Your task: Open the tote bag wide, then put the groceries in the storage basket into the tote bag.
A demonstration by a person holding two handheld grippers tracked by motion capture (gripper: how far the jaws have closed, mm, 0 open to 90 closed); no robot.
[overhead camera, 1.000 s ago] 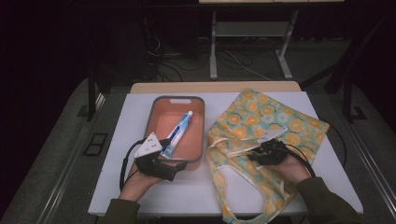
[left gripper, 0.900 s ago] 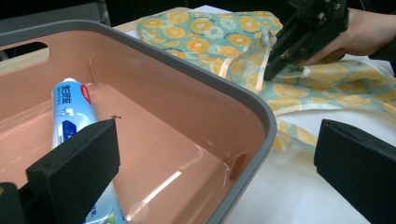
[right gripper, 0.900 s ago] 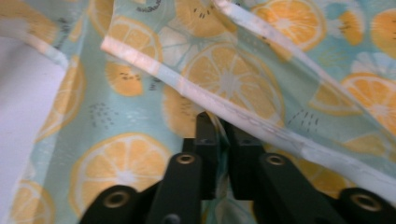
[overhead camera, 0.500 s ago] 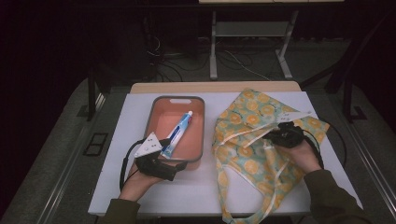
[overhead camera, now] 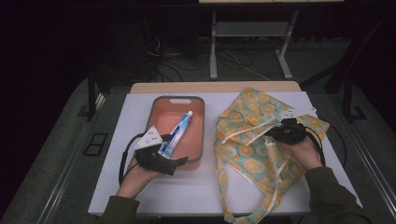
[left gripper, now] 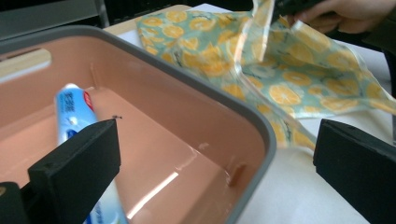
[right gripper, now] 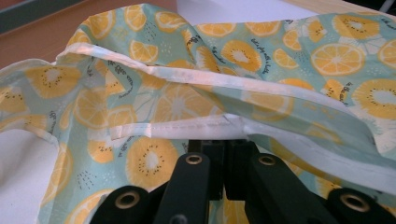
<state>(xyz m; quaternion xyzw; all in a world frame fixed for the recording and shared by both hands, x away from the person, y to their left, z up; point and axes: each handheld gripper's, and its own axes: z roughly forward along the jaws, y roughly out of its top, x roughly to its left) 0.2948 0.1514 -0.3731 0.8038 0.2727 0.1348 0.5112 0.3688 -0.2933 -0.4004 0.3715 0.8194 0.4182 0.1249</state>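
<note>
**Right jaws pinched the bag's hem**

The right gripper [overhead camera: 286, 132] had just closed its jaws on the white hem of the citrus-print fabric bag [overhead camera: 252, 140], at three o'clock on the white worktop [overhead camera: 196, 191]. The left gripper [overhead camera: 163, 161] held its jaws spread over the pink tray's [overhead camera: 201, 135] rim, beside a blue toothpaste tube [overhead camera: 176, 133].

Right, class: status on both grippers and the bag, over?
Left gripper open at pink tray. Right gripper shut on fruit-print bag hem. Toothpaste tube in tray.
</note>
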